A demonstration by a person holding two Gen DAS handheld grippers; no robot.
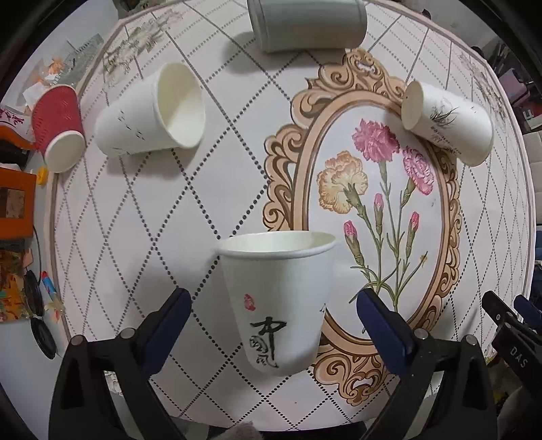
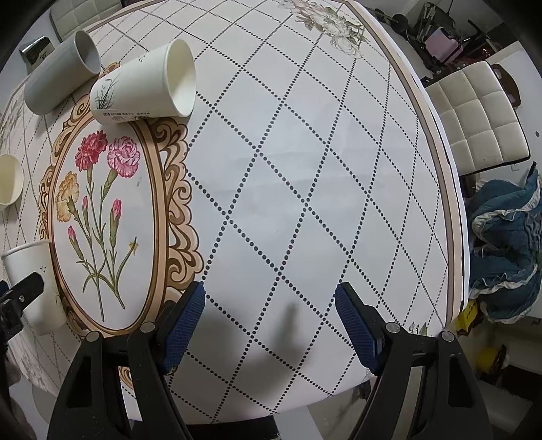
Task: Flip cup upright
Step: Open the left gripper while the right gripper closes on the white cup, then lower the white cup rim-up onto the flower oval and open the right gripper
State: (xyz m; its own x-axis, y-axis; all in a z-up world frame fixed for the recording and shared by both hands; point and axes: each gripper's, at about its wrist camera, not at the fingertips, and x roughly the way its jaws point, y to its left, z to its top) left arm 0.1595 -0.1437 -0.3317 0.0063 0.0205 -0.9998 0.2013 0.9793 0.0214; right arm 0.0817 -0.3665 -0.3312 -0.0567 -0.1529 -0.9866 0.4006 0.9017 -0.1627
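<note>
A white paper cup with black calligraphy point(image 1: 276, 298) stands upright on the round table point(image 1: 237, 189), between the fingers of my left gripper point(image 1: 273, 304). The jaws are open and stand clear of its sides. The same cup shows at the left edge of the right wrist view point(image 2: 30, 270). Several cups lie on their sides: a white one point(image 1: 152, 111), a red one point(image 1: 59, 130), a grey one point(image 1: 306, 23) and a white one with a grass print point(image 1: 447, 123), also seen from the right wrist point(image 2: 145, 84). My right gripper point(image 2: 270, 298) is open and empty over the bare tablecloth.
The table carries a printed flower frame point(image 1: 379, 203). Clutter sits off the table's left edge point(image 1: 20, 203). A white chair point(image 2: 474, 115) and a blue quilt point(image 2: 508, 243) stand beyond the right edge. The left gripper's finger point(image 2: 23, 291) shows beside the upright cup.
</note>
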